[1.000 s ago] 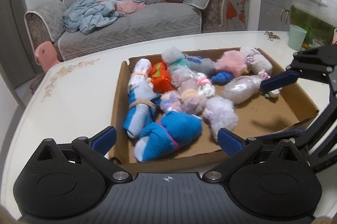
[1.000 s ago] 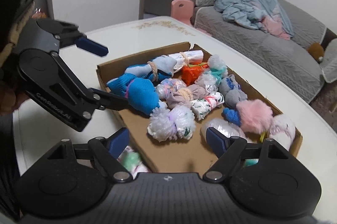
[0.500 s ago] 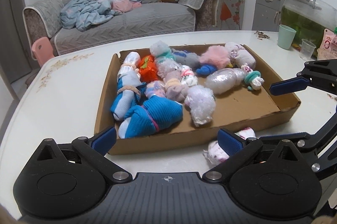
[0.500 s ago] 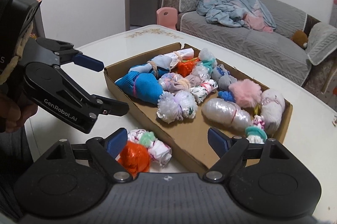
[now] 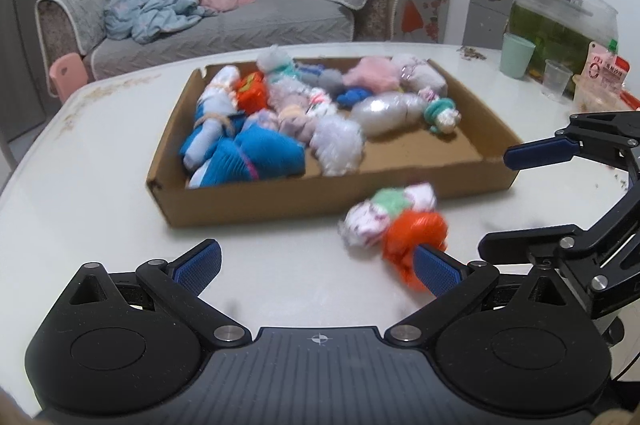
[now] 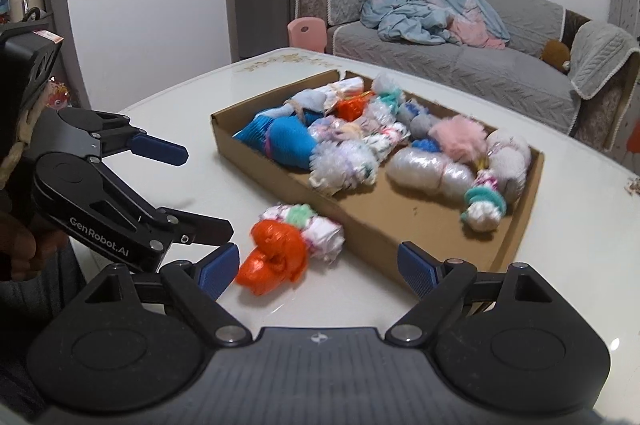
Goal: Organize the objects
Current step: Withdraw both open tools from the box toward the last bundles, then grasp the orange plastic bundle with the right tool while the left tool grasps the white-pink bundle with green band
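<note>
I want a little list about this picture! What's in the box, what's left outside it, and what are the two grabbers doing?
box: cardboard tray on the white table
in the box: many rolled sock bundles, such as a blue bundle and a fluffy pink bundle
outside the box: an orange bundle touching a white-and-green bundle, on the table beside the tray's near wall
left gripper: open, holding nothing
right gripper: open, holding nothing, the orange bundle just inside its left finger
</note>
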Demonstrator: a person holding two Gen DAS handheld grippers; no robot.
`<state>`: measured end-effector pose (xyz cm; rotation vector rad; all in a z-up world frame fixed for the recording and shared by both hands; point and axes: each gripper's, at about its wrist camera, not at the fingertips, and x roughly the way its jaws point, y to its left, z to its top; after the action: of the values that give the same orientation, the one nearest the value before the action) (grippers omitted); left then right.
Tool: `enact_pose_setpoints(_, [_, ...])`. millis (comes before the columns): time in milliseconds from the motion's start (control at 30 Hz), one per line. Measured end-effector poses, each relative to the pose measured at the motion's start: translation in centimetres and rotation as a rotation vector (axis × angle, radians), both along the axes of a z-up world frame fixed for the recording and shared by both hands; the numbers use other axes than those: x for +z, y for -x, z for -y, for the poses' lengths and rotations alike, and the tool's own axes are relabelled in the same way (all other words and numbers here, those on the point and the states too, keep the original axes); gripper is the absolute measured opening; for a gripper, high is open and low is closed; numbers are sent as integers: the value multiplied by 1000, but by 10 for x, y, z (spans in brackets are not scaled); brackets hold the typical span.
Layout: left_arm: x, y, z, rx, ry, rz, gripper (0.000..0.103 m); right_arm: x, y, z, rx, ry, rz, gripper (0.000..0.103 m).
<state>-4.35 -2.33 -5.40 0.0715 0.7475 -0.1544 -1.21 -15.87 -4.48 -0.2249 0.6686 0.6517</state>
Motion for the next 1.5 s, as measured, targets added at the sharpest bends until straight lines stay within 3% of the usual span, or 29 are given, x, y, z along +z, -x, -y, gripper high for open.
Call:
enact_pose_setpoints(467, [-19,18,-29,103,6,-55,102,-26,2,-31,-1,-25,-66,84])
enact_pose_setpoints(633, [-21,29,-40,127,-11,-53,102,-30,2,-38,-34,-48,-75,76])
enact_pose_setpoints(833, [-19,31,-51,144,-3,-49,102,-39,-2,-42,-72,-72,-107,41])
enact_pose_setpoints(867, [-18,30,-51,141,-1,-45,102,-39,-2,-40,-68,-84,-118,31])
enact_pose_setpoints(1100, [-17,10,-35,75,24,-16,102,-32,7,-8,-103,-116,-99,30])
enact_pose_setpoints(1400, [-22,-31,31,-49,23,1,102,-23,16,48,-192,-136,-60,30])
enact_pose_setpoints(1500, [-31,-41,49,-49,5,-1,102,-24,11,59,-218,-143,-60,30])
